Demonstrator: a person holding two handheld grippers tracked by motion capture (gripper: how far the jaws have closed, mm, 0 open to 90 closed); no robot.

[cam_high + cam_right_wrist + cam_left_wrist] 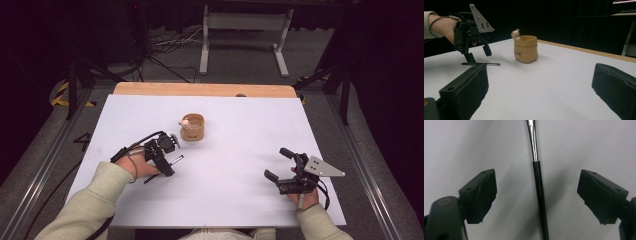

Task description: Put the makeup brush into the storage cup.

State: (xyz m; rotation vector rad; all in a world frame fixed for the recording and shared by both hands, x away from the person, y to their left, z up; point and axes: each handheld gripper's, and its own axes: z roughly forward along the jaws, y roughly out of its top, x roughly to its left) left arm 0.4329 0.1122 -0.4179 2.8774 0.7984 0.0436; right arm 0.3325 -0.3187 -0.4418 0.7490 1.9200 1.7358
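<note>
A slim pen (177, 159) with a black barrel and a silver end lies flat on the white table (235, 190), left of centre. My left gripper (167, 159) points down over it. In the left gripper view the pen (537, 182) runs up the middle between the two pads, which stand apart on either side without touching it. The right gripper view shows that gripper (479, 56) straddling the pen (491, 64). A tan pot (193, 127) with a small bear figure (184, 122) on its rim stands just beyond. My right gripper (276, 163) rests at the right, open and holding nothing.
The white sheet covers a wooden tabletop whose far edge (200, 89) shows behind the pot (526, 49). Beyond the table stand a white desk frame (245, 30) and cables on the floor. Dark rails run along both sides.
</note>
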